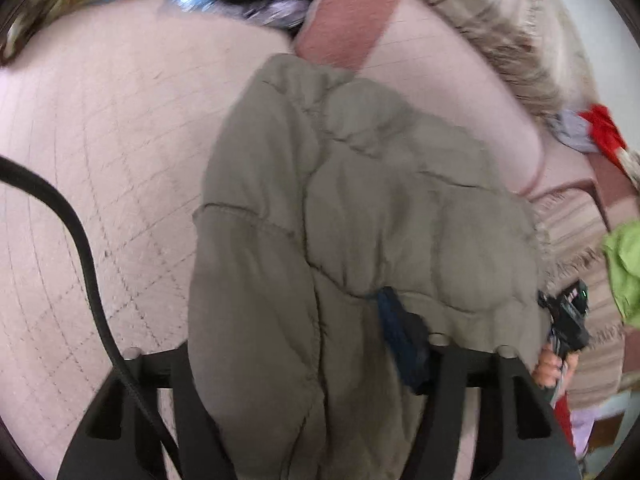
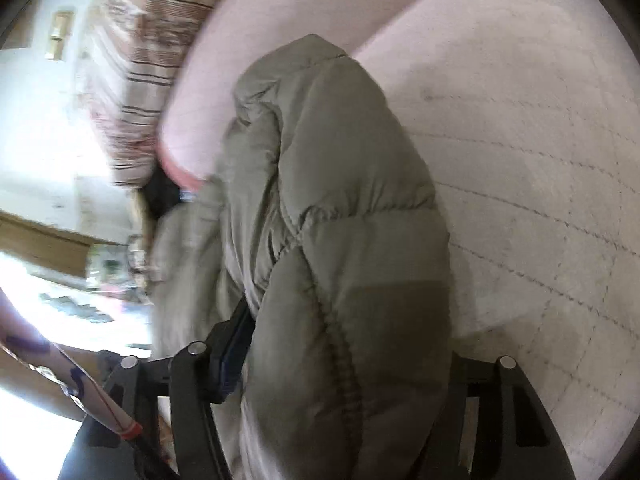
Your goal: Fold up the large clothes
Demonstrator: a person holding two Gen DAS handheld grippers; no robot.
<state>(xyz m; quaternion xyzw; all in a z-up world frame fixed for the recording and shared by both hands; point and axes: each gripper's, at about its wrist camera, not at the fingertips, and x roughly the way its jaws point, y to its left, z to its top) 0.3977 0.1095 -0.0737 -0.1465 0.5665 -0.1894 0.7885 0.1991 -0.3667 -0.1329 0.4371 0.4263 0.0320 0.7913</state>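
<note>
An olive-grey quilted puffer jacket lies bunched on the pink quilted bedcover. In the left wrist view its near end fills the gap of my left gripper. The blue pad of the right finger presses into the fabric, and the jacket hides the left finger's tip. In the right wrist view a thick rolled part of the jacket sits in my right gripper. The left finger's pad lies against it, and the right finger is hidden behind the padding.
A black cable crosses the bedcover at left. A pink bolster, a striped fringed blanket, red cloth and green cloth ring the jacket. A hand with a black tool is at the jacket's right edge.
</note>
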